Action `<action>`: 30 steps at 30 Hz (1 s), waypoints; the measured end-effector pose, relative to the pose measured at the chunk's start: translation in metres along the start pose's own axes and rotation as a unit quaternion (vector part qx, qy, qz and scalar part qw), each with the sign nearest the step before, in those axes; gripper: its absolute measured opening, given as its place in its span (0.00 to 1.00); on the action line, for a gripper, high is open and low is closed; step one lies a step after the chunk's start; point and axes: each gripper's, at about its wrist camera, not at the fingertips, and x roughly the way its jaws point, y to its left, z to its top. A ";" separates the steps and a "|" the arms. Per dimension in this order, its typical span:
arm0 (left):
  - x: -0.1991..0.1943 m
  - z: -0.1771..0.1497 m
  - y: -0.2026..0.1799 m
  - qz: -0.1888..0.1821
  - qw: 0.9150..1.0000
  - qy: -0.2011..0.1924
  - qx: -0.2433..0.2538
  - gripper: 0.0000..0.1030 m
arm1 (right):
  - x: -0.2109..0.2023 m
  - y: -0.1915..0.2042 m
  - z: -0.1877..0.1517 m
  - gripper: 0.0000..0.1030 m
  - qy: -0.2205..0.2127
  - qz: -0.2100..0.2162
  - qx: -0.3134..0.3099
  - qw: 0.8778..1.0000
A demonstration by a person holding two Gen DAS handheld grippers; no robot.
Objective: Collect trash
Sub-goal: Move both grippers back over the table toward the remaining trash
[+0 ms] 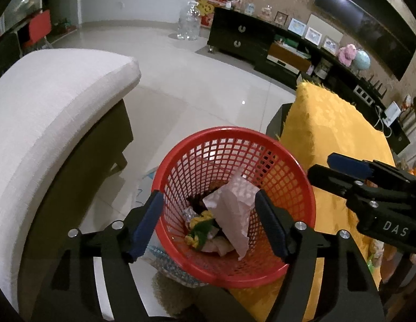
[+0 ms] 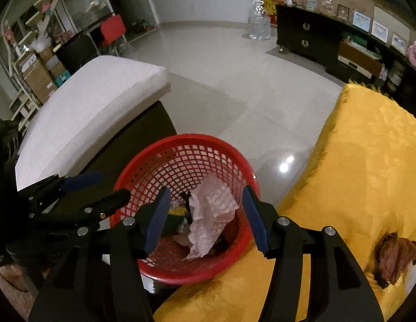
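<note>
Left gripper (image 1: 209, 224) held above the red mesh basket (image 1: 288, 187), jaws spread wide with nothing pinched. Between and below the jaws in the left wrist view: a crumpled sheet of pale pink paper (image 1: 232, 212), lying loose inside the basket, touching neither pad. Just left of the paper and lower in the basket, a heap of other trash (image 1: 200, 225): yellow and green wrappers, foil, dark scraps. Left pad over the basket's near-left rim, right pad over its inner right wall.

Right gripper (image 2: 208, 217) likewise poised over the same basket (image 2: 154, 161), jaws spread, empty. Pink paper (image 2: 208, 214) seen directly between the two blue pads and beneath them, resting on the rest of the trash (image 2: 175, 217) near the left pad. No contact visible between pads and paper.

Right gripper also visible in the left wrist view, off to the right of the left jaws, over the yellow cloth (image 1: 328, 123) covering the worktop. Left gripper visible in the right wrist view, off to the left of the right jaws, in front of the white sofa cushion (image 2: 95, 112).

Beyond the jaws, past the basket: pale tiled floor (image 1: 208, 75). On the yellow cloth right of the right jaws, a crumpled brownish-red scrap (image 2: 393, 257), well apart from the basket.
</note>
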 end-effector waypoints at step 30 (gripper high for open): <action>-0.051 -0.016 -0.062 -0.017 0.997 -0.037 0.063 0.73 | -0.138 -0.105 -0.096 0.72 -0.101 -0.179 0.093 0.974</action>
